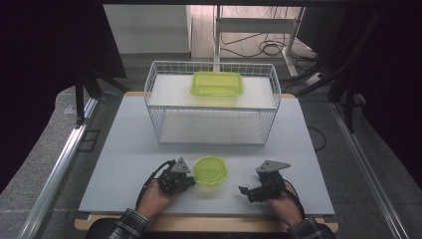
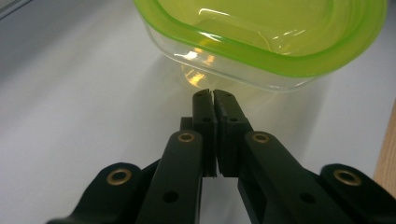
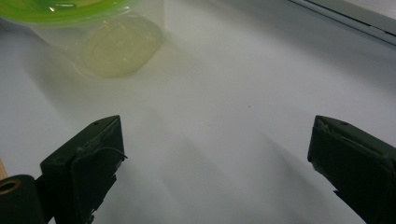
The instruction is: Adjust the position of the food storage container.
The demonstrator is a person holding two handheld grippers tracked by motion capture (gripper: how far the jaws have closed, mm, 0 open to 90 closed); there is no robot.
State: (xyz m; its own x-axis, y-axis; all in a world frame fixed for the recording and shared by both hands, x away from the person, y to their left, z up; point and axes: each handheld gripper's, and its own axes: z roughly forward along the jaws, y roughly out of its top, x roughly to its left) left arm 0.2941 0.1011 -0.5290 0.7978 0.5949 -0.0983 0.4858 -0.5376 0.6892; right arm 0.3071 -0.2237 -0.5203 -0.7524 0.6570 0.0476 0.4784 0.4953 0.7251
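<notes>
A round clear container with a lime-green lid (image 1: 210,170) sits near the table's front, between my two grippers. My left gripper (image 1: 188,180) lies just left of it, jaws shut with nothing between them; in the left gripper view the closed tips (image 2: 214,93) stop just short of the container's clear wall (image 2: 261,42). My right gripper (image 1: 245,191) rests to the container's right, some way from it, with jaws wide open and empty (image 3: 217,140); the container (image 3: 93,32) shows at the upper left of that view.
A white wire basket rack (image 1: 211,102) stands at the back middle of the table, with a rectangular green-lidded container (image 1: 217,83) on its upper shelf. A bare shelf lies beneath. The wooden table edge (image 1: 209,223) runs along the front.
</notes>
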